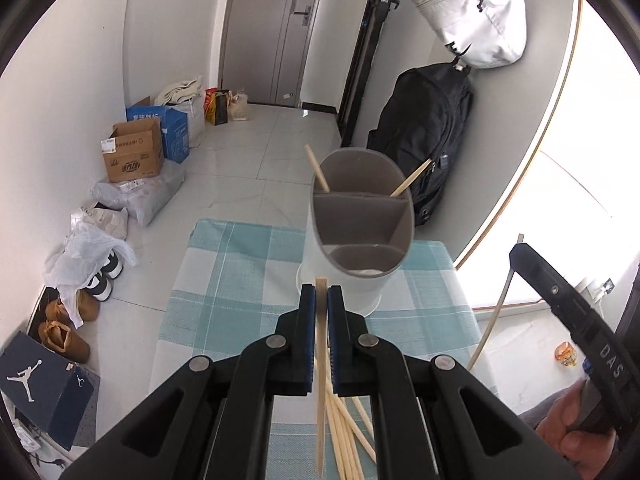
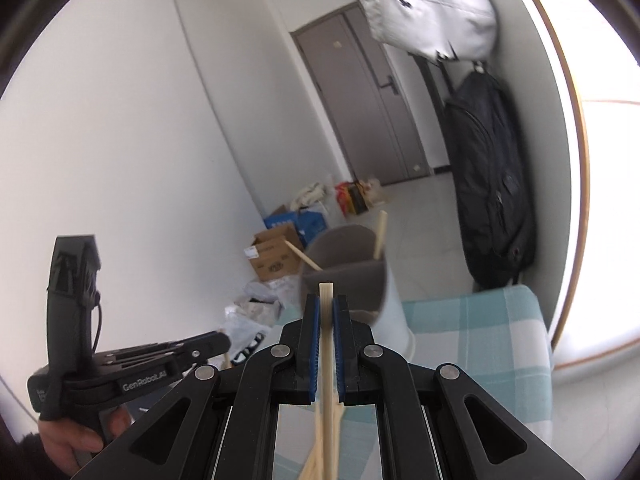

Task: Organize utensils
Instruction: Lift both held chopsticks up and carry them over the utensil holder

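Both claws, left gripper (image 1: 321,292) and right gripper (image 2: 326,300), each pinch one upright chopstick (image 1: 320,360) (holder (image 1: 360,216) just ahead, left nearer).

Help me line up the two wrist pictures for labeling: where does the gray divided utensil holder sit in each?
Left wrist: utensil holder stands just right of center on the checked cloth, beyond the left gripper.
Right wrist: utensil holder sits center, just beyond the right gripper, blurred.
Shared landmark: the black backpack against the wall, right of the holder.
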Motion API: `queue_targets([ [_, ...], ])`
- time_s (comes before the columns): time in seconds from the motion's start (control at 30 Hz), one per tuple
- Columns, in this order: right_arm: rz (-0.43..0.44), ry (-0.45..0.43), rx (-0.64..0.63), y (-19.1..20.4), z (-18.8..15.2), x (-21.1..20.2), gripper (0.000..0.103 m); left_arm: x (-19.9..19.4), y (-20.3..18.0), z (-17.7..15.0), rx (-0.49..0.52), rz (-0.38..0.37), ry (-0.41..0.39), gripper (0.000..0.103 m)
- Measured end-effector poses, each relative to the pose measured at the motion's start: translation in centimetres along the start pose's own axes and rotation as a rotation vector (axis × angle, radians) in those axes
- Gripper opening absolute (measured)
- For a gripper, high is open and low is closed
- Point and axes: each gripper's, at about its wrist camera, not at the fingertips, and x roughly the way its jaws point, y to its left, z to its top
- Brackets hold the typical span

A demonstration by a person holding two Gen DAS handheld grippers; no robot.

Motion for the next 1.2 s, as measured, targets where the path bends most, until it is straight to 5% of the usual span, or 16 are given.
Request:
queue_targets([
  [0.63,0.044,-0.144,-0.038,1.0,9.2,-0.9,0.006,-4.4,-1.5,9.0,-0.073,-0.077,-0.157,0.002],
  [1.03,0.015,-0.236,-0.056,-0.2,15.6,4.3,0.006,-3.0,-0.9,15.2,-0.154,-0.009,-0.359,0.002],
  [1.2,-0.012,-0.258,-0.083,-0.5,16.5,7.7,0.006,-0.6,-0.7,16.3,-0.153,0.003,-0.369,0.002],
])
